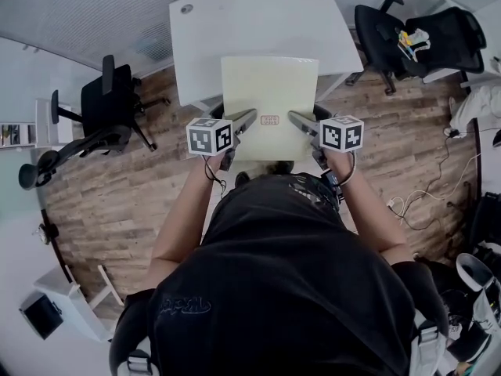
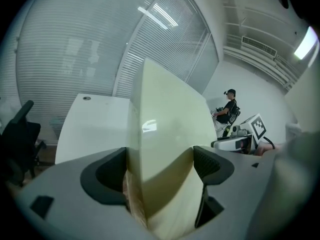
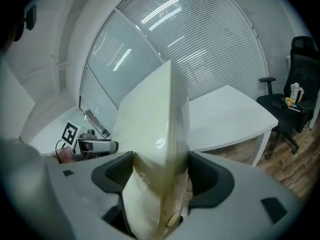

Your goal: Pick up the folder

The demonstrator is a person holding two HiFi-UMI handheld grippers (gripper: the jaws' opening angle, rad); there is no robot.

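A pale yellow folder (image 1: 270, 104) is held up in the air above the near edge of the white table (image 1: 258, 22). My left gripper (image 1: 249, 121) is shut on its near left edge and my right gripper (image 1: 296, 122) is shut on its near right edge. In the left gripper view the folder (image 2: 165, 149) fills the gap between the dark pads, and the other gripper (image 2: 240, 141) shows beyond it. In the right gripper view the folder (image 3: 155, 149) stands edge-on between the jaws, with papers showing inside it.
Black office chairs stand at the left (image 1: 102, 124) and at the back right (image 1: 407, 37) on the wooden floor. Cables (image 1: 427, 186) lie on the floor to the right. A person (image 2: 229, 108) sits far off in the room.
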